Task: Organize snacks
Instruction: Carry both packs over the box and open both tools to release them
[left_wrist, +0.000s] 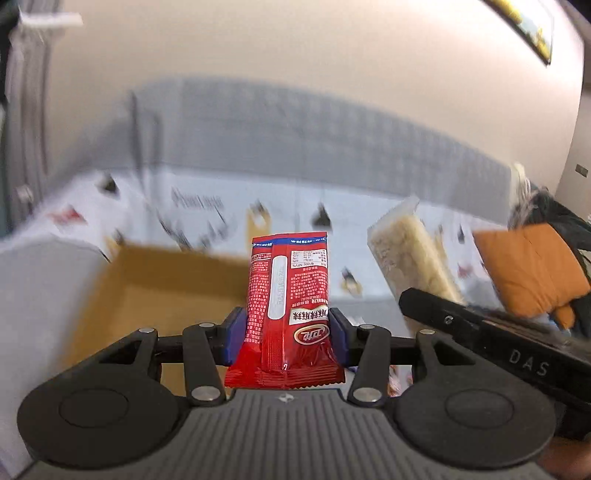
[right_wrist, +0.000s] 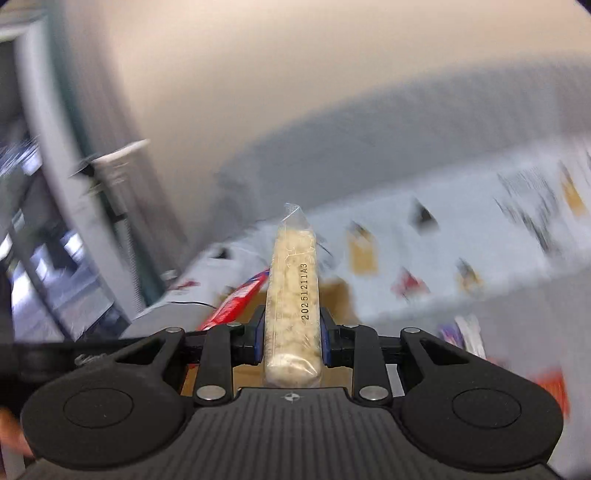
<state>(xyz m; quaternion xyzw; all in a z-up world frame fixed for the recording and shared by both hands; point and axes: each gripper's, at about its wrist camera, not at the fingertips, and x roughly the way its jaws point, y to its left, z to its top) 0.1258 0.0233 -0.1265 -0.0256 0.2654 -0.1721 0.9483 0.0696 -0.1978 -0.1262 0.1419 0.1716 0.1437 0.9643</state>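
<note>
My left hand-held gripper (left_wrist: 286, 334) was shut on the red snack pack (left_wrist: 288, 302), low down, above the cardboard box (left_wrist: 155, 295). It looked light and crinkly. My right hand-held gripper (right_wrist: 291, 339) squeezed the clear snack bag (right_wrist: 293, 295), soft and crumbly.

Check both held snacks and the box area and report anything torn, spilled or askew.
Nothing stands out. The red snack packet sits upright and sealed in the left hand-held gripper; the clear-wrapped pale snack bar is intact in the right hand-held gripper. No spill shows near the cardboard box, though the background is blurred.
</note>
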